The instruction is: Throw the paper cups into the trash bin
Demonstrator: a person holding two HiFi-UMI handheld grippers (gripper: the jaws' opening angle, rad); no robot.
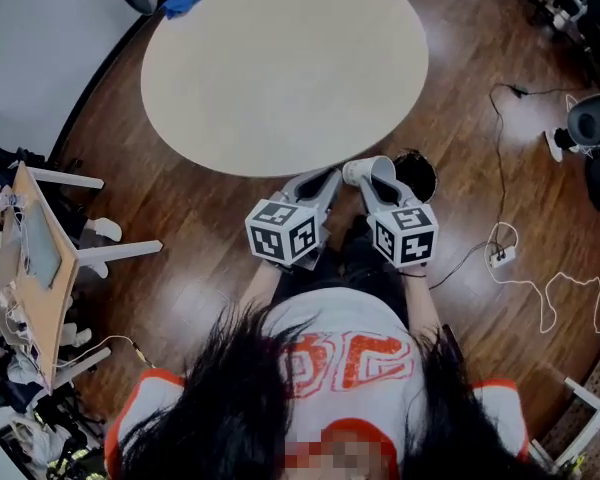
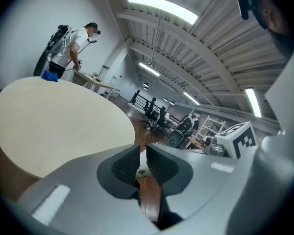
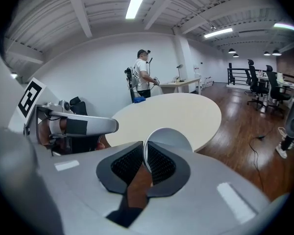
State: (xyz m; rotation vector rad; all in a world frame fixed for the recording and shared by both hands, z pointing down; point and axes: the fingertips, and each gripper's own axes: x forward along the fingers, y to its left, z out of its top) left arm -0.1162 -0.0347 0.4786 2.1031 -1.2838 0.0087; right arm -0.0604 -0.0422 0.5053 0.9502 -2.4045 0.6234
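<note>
**Right claw carrying cup to bin, left claw idle**

Right gripper [image 3: 146,155] is clamped on the wall of the paper cup [image 3: 170,137] at the rim, which seems a firm hold for tipping it out. The cup sits tilted off the round table [image 1: 280,68], just beside the black trash bin [image 1: 421,178] on the floor, likely lined up for the drop. Left gripper [image 2: 141,164] has its jaws drawn nearly together. A small white printed bit shows in the gap, but it's unclear whether it is pinched. That gripper is parked alongside, out of the way.
</note>
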